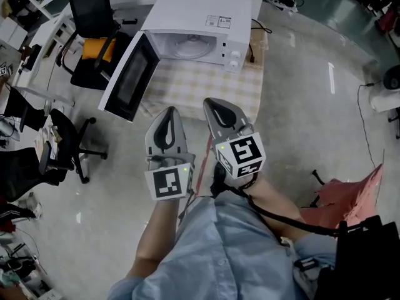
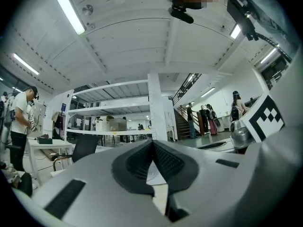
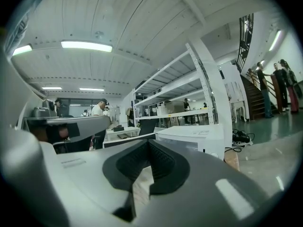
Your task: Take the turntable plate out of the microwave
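White microwave [image 1: 206, 17] far ahead of you, door [image 1: 128, 77] swung open left, turntable plate [image 1: 187, 47] inside it, I think, your left gripper [image 1: 167, 114] and right gripper [image 1: 217, 105] near you, both closed tight, empty.

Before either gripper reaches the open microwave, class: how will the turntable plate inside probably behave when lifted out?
The turntable plate looks like a pale, round, flat disc, so it is probably stiff and, if glass, breakable and slippery. Being round, it might roll if set on edge. It lies low in the microwave, so only its thin rim seems grippable.
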`<state>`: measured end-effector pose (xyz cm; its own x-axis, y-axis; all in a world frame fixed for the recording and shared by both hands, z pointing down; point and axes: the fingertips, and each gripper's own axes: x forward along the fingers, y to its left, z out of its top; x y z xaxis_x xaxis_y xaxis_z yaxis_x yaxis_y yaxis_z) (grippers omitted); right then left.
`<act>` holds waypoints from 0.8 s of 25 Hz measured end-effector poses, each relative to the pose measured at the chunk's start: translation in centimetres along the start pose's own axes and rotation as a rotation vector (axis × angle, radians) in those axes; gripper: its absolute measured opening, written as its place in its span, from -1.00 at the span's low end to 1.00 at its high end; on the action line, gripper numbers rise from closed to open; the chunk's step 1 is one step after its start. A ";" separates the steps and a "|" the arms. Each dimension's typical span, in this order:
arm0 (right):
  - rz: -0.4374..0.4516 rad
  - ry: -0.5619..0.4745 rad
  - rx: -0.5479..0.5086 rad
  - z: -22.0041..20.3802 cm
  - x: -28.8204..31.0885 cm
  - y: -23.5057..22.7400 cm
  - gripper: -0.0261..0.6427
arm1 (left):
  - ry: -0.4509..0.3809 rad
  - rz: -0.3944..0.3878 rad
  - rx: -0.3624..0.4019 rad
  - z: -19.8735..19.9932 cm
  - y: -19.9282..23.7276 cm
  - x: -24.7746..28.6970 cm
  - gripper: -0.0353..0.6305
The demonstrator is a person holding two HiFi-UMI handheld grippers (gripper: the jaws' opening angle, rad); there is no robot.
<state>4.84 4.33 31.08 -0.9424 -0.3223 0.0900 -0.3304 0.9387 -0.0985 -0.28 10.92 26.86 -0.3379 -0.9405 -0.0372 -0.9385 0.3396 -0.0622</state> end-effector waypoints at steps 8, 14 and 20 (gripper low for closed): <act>-0.023 -0.010 -0.003 1.2 2.7 -2.8 -0.92 | -0.028 -0.051 0.014 1.1 -0.3 4.1 -0.87; -0.040 -0.006 -0.016 1.4 5.5 -4.0 -0.92 | -0.031 -0.064 0.003 0.4 1.1 6.9 -0.87; -0.088 -0.004 -0.024 1.8 10.5 -5.9 -0.92 | -0.036 -0.116 -0.009 -0.4 3.8 11.7 -0.87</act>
<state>-3.22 -4.82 30.81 -0.9098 -0.4043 0.0935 -0.4109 0.9093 -0.0664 -7.81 1.17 26.60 -0.2242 -0.9723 -0.0661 -0.9718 0.2281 -0.0594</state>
